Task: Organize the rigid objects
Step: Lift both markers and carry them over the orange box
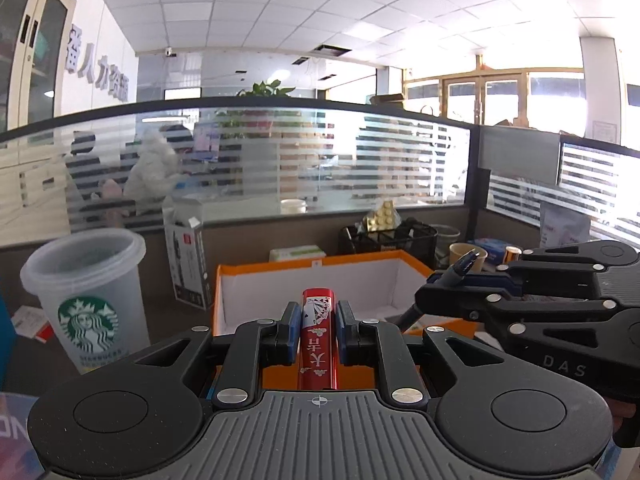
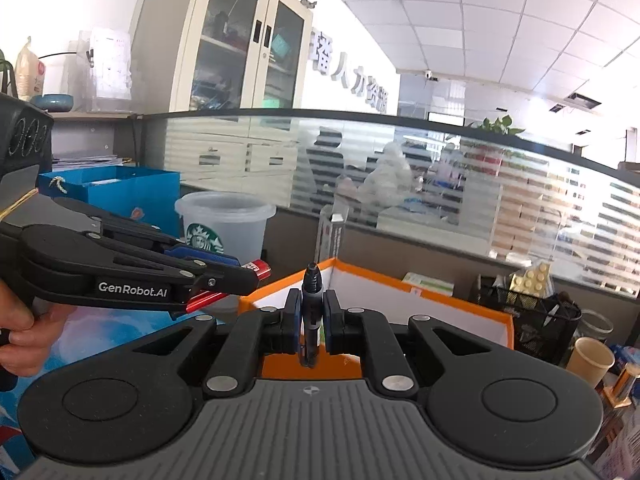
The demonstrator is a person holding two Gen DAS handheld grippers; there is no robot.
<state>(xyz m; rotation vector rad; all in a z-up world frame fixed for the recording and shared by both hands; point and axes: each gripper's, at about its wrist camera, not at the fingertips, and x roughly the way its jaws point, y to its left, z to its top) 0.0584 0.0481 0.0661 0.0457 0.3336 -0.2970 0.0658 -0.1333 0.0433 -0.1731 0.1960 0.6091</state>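
My left gripper [image 1: 318, 330] is shut on a red playing-card box [image 1: 317, 338], held edge-on between the blue pads. My right gripper [image 2: 311, 316] is shut on a dark blue pen [image 2: 311, 300] that stands upright with its tip up. Both hang side by side above the near edge of an open orange box with white inner walls [image 1: 360, 276]. In the left wrist view the right gripper [image 1: 456, 280] comes in from the right with the pen [image 1: 466, 266]. In the right wrist view the left gripper [image 2: 240, 276] comes in from the left, the red box [image 2: 258, 267] showing at its tip.
A translucent Starbucks cup [image 1: 86, 296] stands left of the orange box, with a blue paper bag [image 2: 120, 196] behind it. A tall open carton [image 1: 188, 256], a black mesh basket [image 1: 394, 238] and a paper cup [image 1: 466, 256] line the frosted glass partition [image 1: 320, 156]. A person's hand [image 2: 20, 332] holds the left gripper.
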